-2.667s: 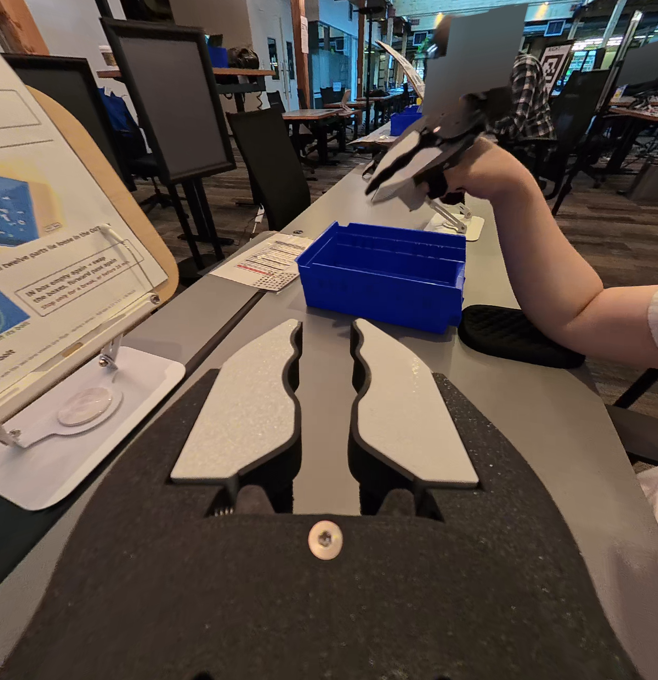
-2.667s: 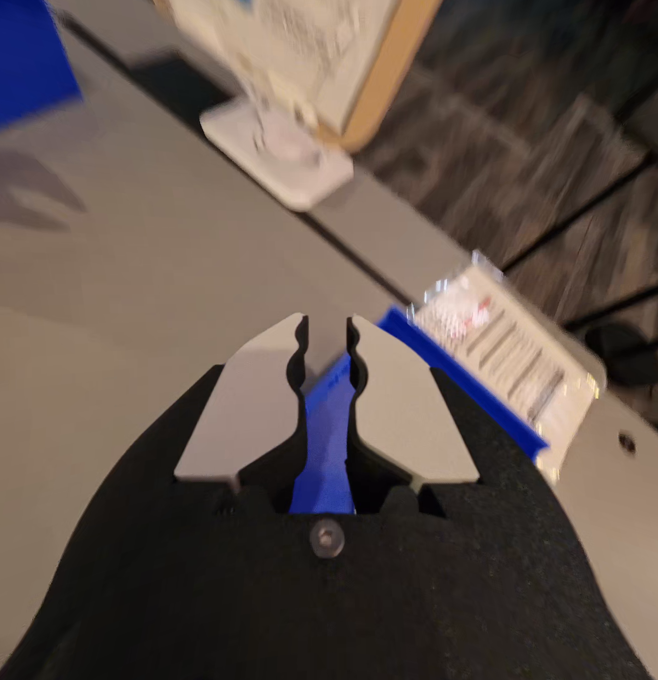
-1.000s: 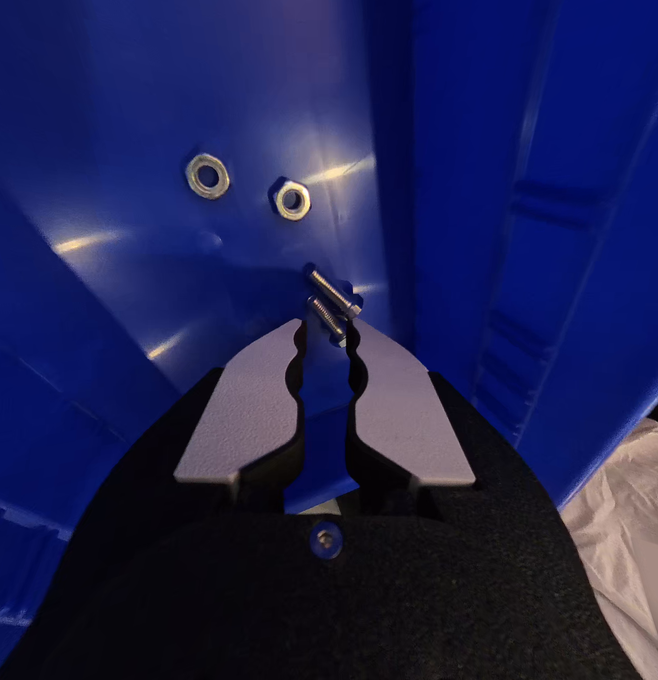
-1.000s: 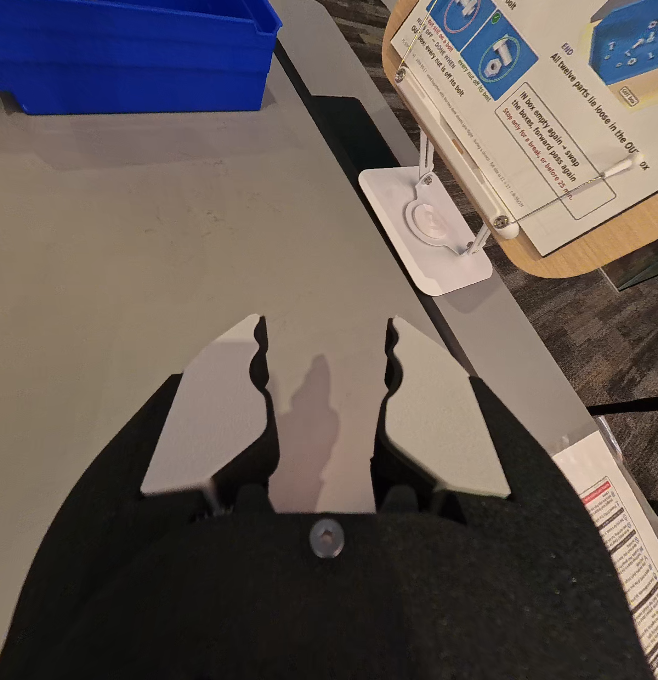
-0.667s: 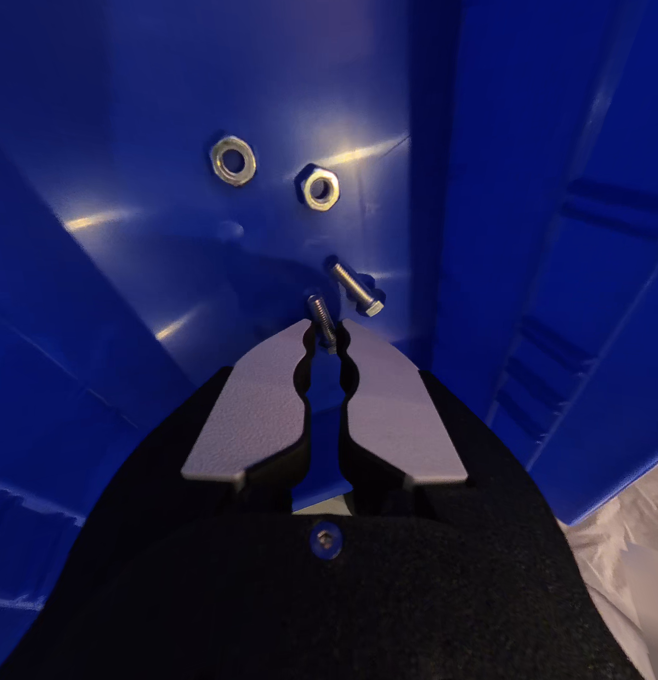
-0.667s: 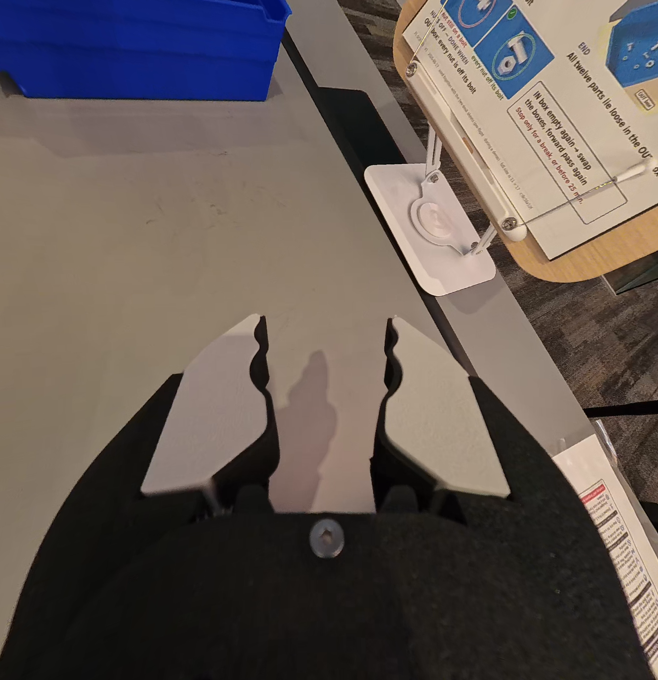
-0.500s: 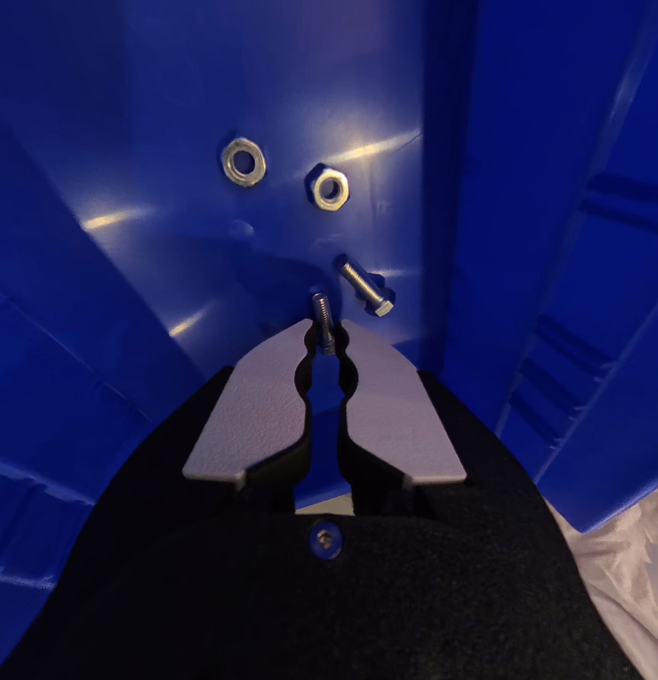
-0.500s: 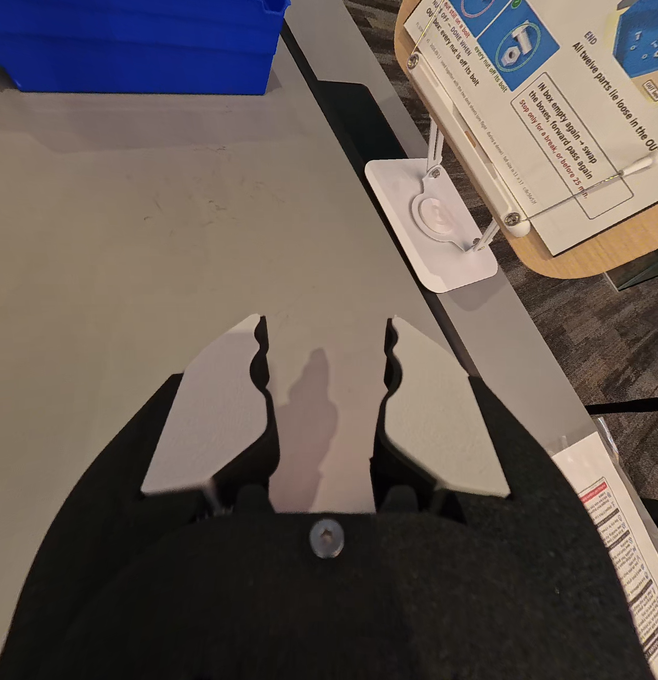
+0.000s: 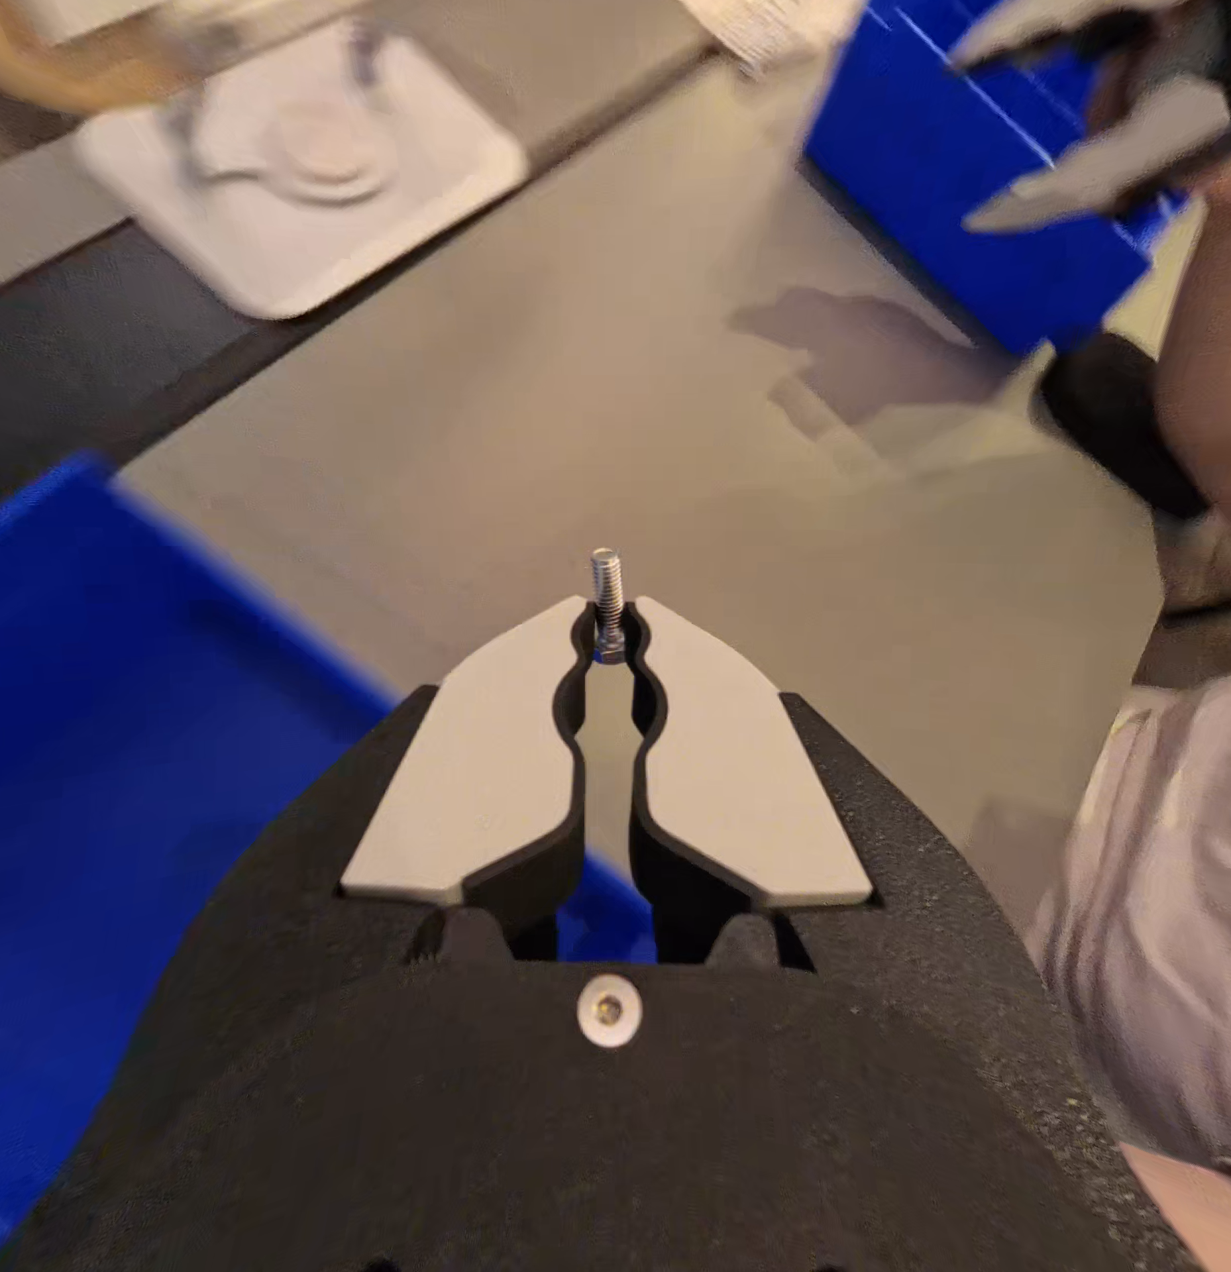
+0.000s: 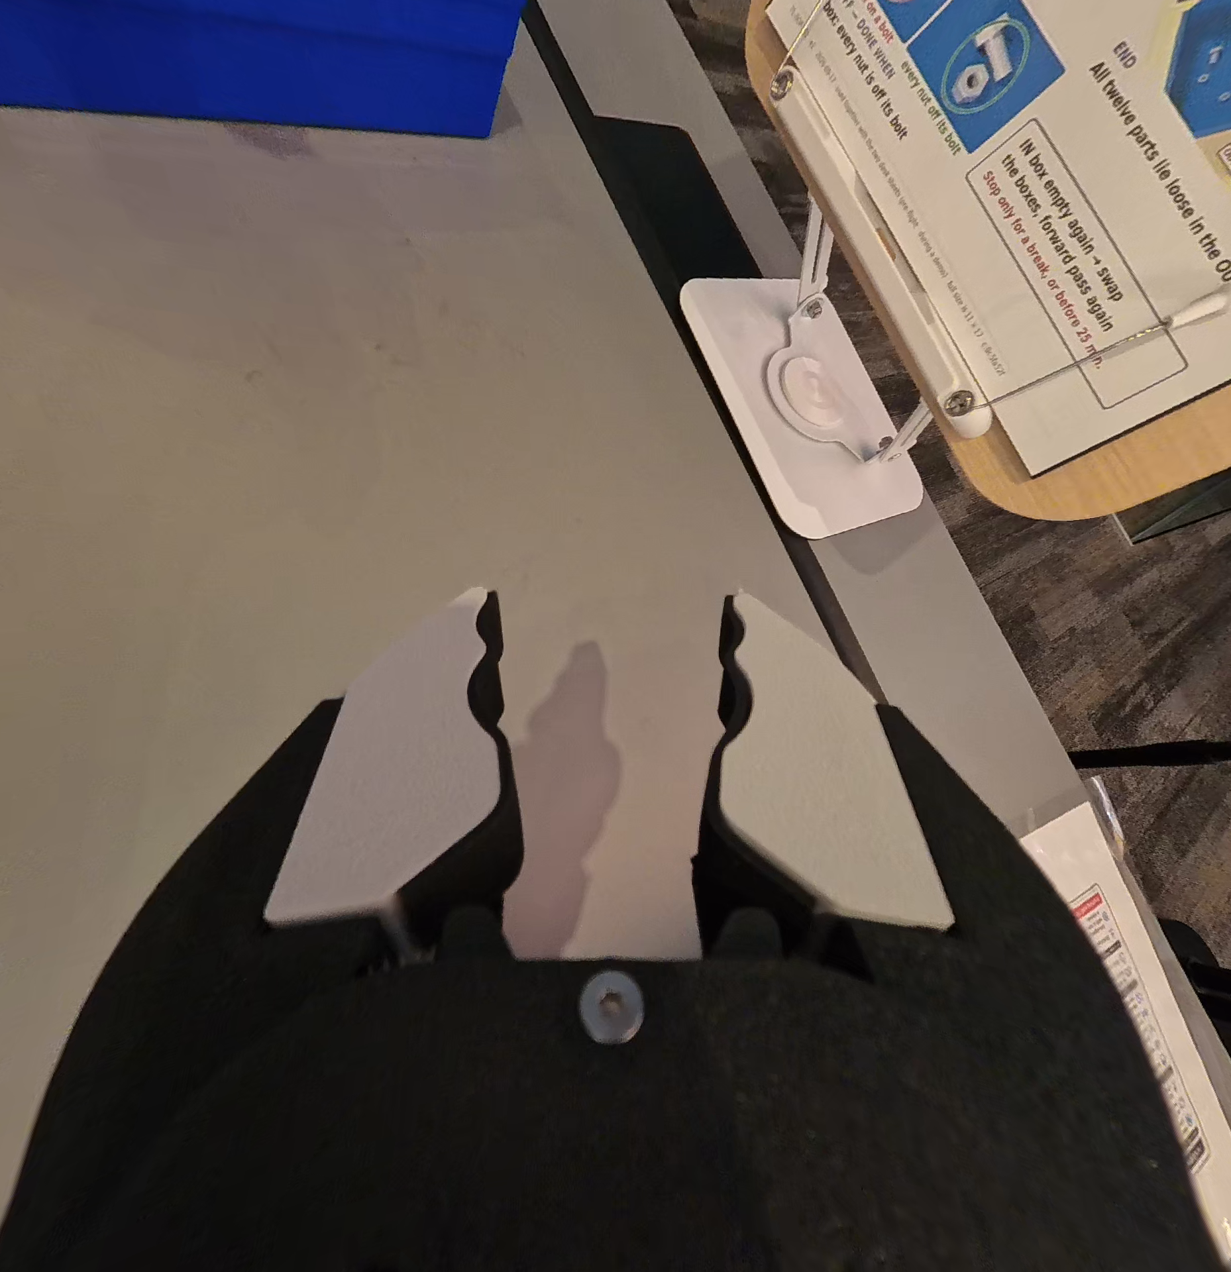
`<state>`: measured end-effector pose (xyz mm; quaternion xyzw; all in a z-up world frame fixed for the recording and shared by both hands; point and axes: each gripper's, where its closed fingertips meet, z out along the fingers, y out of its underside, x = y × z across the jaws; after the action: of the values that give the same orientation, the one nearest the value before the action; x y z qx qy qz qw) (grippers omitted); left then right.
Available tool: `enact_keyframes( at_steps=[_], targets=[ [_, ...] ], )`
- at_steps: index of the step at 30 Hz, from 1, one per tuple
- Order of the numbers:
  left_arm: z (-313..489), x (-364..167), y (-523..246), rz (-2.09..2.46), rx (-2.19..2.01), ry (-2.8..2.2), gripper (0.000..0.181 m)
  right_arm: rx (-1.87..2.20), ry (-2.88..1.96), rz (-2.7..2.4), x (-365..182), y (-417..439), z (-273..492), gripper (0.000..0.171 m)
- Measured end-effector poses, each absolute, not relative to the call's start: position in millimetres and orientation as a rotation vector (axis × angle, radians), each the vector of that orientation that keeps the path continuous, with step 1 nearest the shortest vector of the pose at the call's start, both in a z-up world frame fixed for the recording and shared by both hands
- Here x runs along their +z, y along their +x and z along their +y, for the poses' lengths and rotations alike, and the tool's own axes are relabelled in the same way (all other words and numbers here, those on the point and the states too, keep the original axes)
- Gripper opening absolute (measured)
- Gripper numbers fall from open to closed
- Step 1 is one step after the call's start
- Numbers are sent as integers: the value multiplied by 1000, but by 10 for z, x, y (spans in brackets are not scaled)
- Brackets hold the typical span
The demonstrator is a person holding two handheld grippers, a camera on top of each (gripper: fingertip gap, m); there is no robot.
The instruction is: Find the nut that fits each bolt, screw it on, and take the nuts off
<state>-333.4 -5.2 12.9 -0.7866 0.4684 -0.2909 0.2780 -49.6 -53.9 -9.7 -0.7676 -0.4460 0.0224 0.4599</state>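
My left gripper is shut on a small silver bolt. It grips the bolt near its head, and the threaded end sticks out forward over the grey table. A blue bin lies below it at the left. My right gripper is open and empty above the grey table. It also shows, blurred, in the left wrist view at the top right, in front of a second blue bin. No nuts are in view.
A blue bin stands at the far edge in the right wrist view. A white stand base carries an instruction board at the table's right edge. A laminated sheet lies near right. A person's arm shows at the right. Tip to tip, the grippers are about 30 cm apart.
My left gripper closed on one bolt inside the blue bin and lifted it out over the table. The right gripper stayed open, almost still.
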Motion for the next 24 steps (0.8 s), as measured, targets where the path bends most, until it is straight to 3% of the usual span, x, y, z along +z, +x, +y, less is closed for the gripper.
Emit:
enact_keyframes(
  at_steps=[5, 10, 24],
  targets=[
    [-467, -504, -2300, 1761, -570, -2019, 7, 53, -1889, -1112, -111, -507, -566, 59],
    [-518, -1065, -2044, 1860, -461, -2121, 7, 23, -1899, -1156, -177, -512, -582, 59],
    [-494, -1079, -1429, 1713, -836, -1732, 7, 18, -1957, -1199, -429, -462, -504, 58]
  ],
)
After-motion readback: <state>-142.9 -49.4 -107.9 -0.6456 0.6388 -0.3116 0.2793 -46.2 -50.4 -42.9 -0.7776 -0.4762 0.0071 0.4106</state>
